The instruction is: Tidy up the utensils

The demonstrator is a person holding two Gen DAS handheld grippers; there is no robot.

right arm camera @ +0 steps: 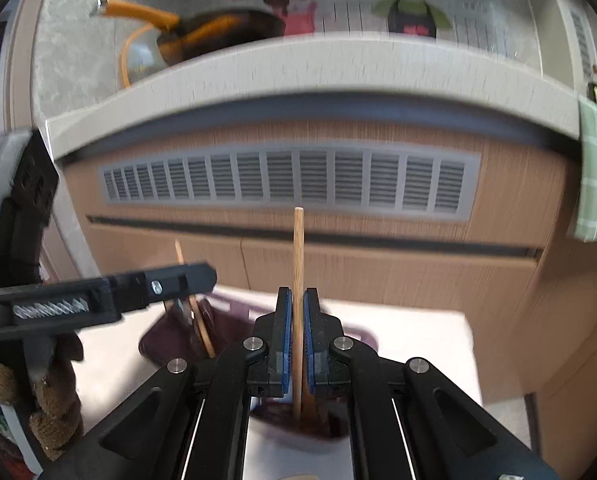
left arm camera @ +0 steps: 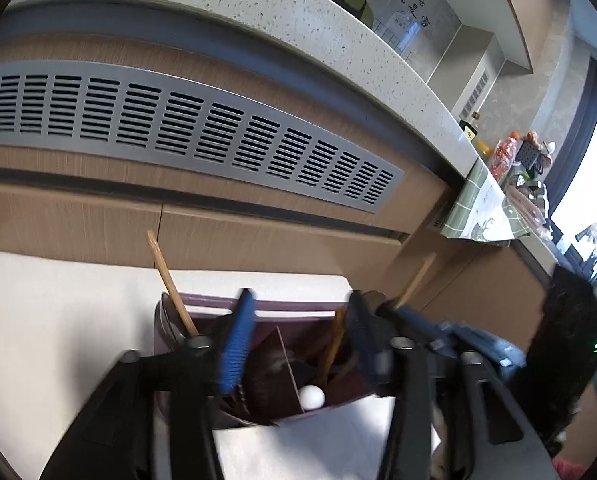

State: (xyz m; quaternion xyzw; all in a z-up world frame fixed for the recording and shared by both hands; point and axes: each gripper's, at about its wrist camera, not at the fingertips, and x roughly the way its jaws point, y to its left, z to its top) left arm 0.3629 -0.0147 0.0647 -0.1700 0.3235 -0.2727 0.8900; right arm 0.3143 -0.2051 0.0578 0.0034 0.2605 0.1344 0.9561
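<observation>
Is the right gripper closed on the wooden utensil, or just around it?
Shut on it. In the right wrist view the right gripper has both blue pads pressed against the upright wooden handle, above the dark holder.

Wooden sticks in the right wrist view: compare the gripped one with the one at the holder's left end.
The gripped stick stands upright between the right gripper pads; the left stick leans, ungripped. The gripped one looks thicker and nearer. Both are wooden and reach into the purple holder.

Maroon holder (left arm camera: pixel 166 320), tan chopstick (right arm camera: pixel 298 256), green-checked towel (right arm camera: pixel 596 172).
</observation>
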